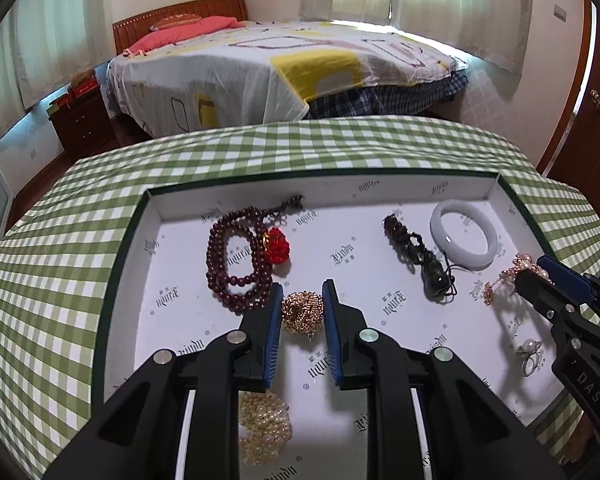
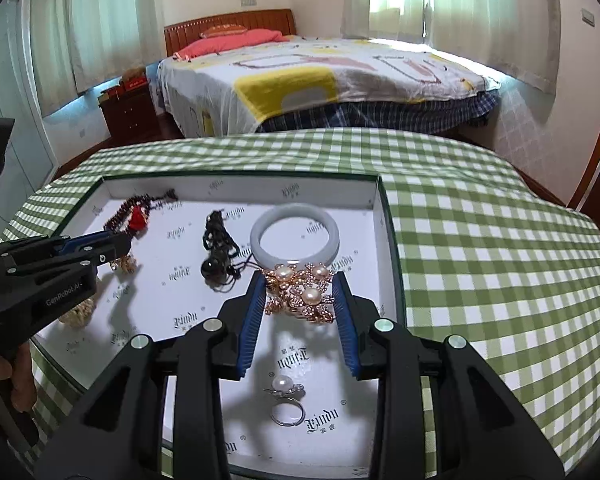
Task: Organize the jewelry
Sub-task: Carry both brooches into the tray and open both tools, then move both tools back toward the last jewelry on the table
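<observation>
A shallow white tray (image 1: 156, 240) (image 2: 384, 232) holds the jewelry. My left gripper (image 1: 302, 292) is open, its jaws on either side of a gold chain ball (image 1: 302, 312). Dark red beads (image 1: 236, 260) with a red pendant (image 1: 277, 245) lie behind it; a pearl strand (image 1: 264, 424) lies under it. My right gripper (image 2: 300, 284) is open around a rose-gold pearl brooch (image 2: 300, 292); whether the pads touch it I cannot tell. A white bangle (image 2: 294, 236), a dark cord pendant (image 2: 216, 252) and a pearl ring (image 2: 286, 396) lie nearby.
The tray sits on a table with a green checked cloth (image 2: 480, 240). The right gripper shows in the left wrist view (image 1: 540, 276); the left gripper shows in the right wrist view (image 2: 116, 246). A bed (image 1: 280, 64) stands beyond the table.
</observation>
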